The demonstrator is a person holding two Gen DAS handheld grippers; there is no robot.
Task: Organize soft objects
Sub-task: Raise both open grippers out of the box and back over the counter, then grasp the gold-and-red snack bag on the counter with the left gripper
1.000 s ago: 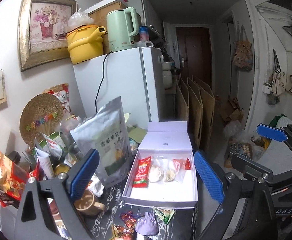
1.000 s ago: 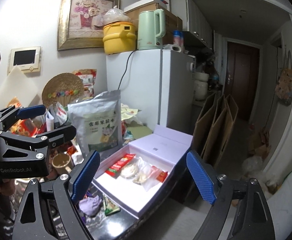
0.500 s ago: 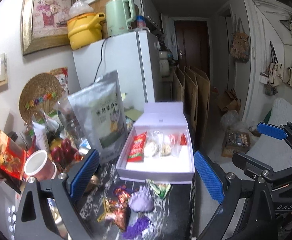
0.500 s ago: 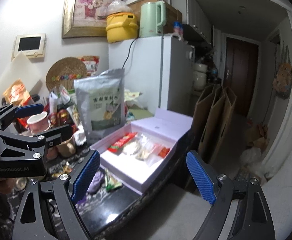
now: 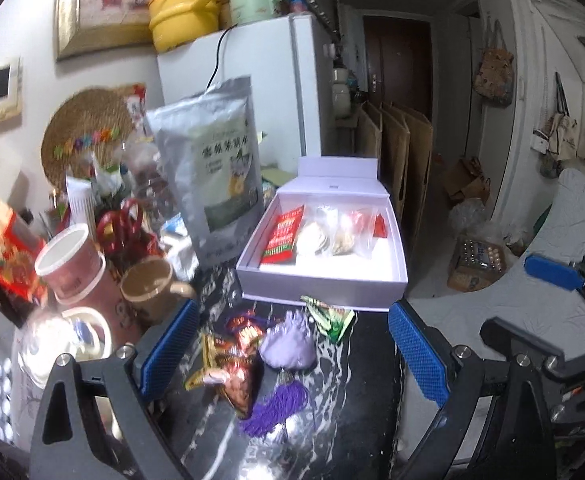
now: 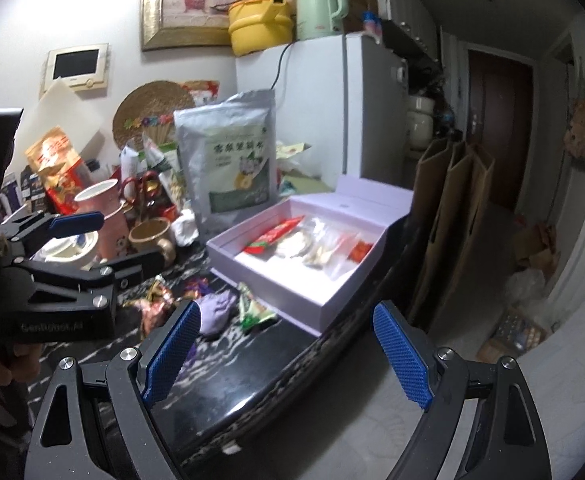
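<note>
An open lavender box (image 5: 324, 282) (image 6: 332, 300) stands on the dark marble counter, holding a red packet (image 5: 283, 236) and clear bags of snacks (image 5: 332, 234). In front of it lie a purple pouch (image 5: 288, 346) (image 6: 216, 312) with a purple tassel (image 5: 274, 408), a green wrapper (image 5: 328, 316) (image 6: 254, 314) and red-orange wrappers (image 5: 236, 364). My left gripper (image 5: 292, 348) is open and empty, hovering over the pouch and wrappers. My right gripper (image 6: 288, 348) is open and empty near the counter's front edge; the left gripper's body (image 6: 52, 296) shows at its left.
A tall silver pouch (image 5: 212, 168) stands left of the box. Cups and a brown mug (image 5: 148, 288) crowd the counter's left side. A white fridge (image 5: 260, 80) stands behind. Paper bags (image 6: 452, 216) lean right of the counter, over the floor.
Both views have tilted down and drawn back, so the pouch, tassel and wrappers in front of the box now sit between my left fingers. Both grippers stayed open.
</note>
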